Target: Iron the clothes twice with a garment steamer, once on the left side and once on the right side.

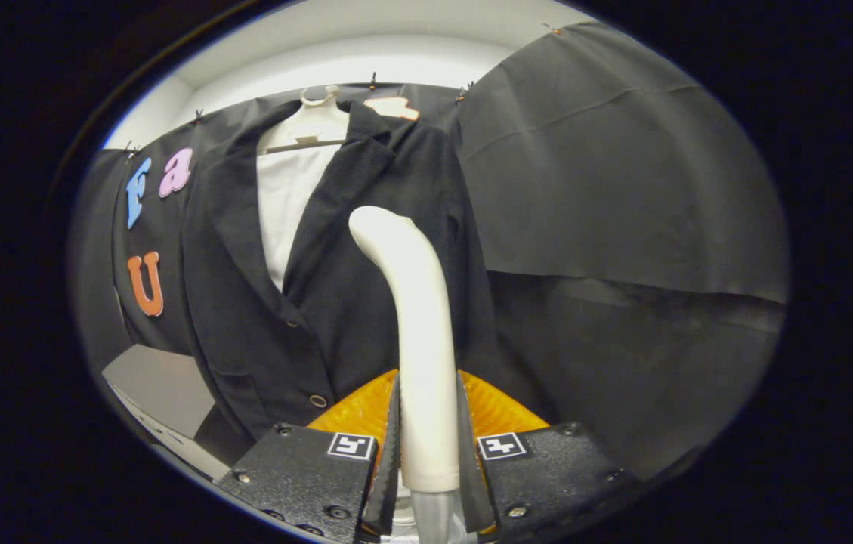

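The tool is clamping both fingers on the white garment steamer; its head is facing the black jacket: be stroking evenly down one front panel, keeping the head upright

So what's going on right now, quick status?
Gripper fingers shut on the white steamer handle. Steamer head against the dark jacket on its hanger, on the front panel beside the buttons. Nothing in the way.

The garment steamer looks like smooth cream plastic with a soft sheen. Both fingers pressing on it are dull black with toothed edges, mounted on grainy black blocks. The jacket is matt dark cloth, finely ribbed, hung on a white plastic hanger.
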`<state>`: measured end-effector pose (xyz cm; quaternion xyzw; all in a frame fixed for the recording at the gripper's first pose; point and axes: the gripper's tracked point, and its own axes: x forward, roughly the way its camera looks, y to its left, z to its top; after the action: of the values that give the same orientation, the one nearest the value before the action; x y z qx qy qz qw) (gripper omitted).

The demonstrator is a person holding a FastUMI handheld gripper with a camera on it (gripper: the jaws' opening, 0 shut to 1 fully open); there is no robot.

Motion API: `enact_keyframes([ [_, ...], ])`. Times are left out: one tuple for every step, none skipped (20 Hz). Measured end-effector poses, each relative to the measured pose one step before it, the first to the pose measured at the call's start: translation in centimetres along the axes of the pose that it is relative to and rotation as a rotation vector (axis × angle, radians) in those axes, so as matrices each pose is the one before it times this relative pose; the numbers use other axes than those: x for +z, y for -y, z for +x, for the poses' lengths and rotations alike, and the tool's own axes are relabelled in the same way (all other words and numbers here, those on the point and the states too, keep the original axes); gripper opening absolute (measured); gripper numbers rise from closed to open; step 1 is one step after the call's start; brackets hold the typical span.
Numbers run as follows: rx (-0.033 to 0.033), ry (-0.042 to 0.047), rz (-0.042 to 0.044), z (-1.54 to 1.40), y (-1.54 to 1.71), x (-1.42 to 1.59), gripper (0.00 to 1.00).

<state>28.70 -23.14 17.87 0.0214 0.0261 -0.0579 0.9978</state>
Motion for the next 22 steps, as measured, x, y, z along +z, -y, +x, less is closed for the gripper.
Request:
enact_keyframes([
  [0.00841, -0.00995, -0.00546, -0.228, -0.337, -0.734, 0.37],
  [0.00622, -0.01048, -0.00721, -0.722, -0.053, -1.108, 0.37],
  [0.00509, -0.00998, -0.01031, -0.469, -0.063, -0.855, 0.37],
  [0.00382, -0.00959, -0.01009, -0.039, -0.16, -0.792, 0.37],
  [0.00446, -0.01179, -0.00633, -0.074, -0.238, -0.709, 0.37],
  [0.00557, -0.0127, -0.00461, 0.071, -0.278, -0.675, 0.37],
  [0.00279, -0.01262, -0.00468, -0.059, -0.299, -0.611, 0.37],
  [0.00093, -0.01079, -0.00702, 0.185, -0.123, -0.721, 0.37],
  [0.00021, -0.01285, -0.00464, 0.032, -0.137, -0.594, 0.37],
  [0.00013, -0.00881, -0.00564, 0.013, -0.052, -0.583, 0.37],
  [0.00063, -0.00853, -0.00125, -0.054, -0.171, -0.424, 0.37],
  [0.00051, -0.00698, -0.00322, 0.034, -0.122, -0.301, 0.37],
  [-0.00196, -0.00683, -0.00257, 0.008, -0.084, -0.408, 0.37],
  [-0.0017, -0.0065, -0.00405, 0.069, 0.004, -0.446, 0.37],
  [-0.00075, -0.00736, -0.00211, 0.02, -0.022, -0.421, 0.37],
  [0.00155, -0.00891, 0.00104, 0.127, -0.095, -0.473, 0.37],
  [0.00263, -0.00463, 0.00605, 0.047, -0.107, -0.456, 0.37],
  [0.00296, -0.00019, 0.01062, 0.102, -0.062, -0.308, 0.37],
  [-0.00029, -0.00377, 0.00339, 0.233, -0.112, -0.588, 0.37],
  [-0.00203, -0.00805, -0.0003, 0.207, -0.05, -0.741, 0.37],
  [-0.00044, -0.01075, -0.00074, 0.172, -0.006, -0.595, 0.37],
  [-0.00101, -0.01144, 0.00066, 0.126, 0.06, -0.615, 0.37],
])
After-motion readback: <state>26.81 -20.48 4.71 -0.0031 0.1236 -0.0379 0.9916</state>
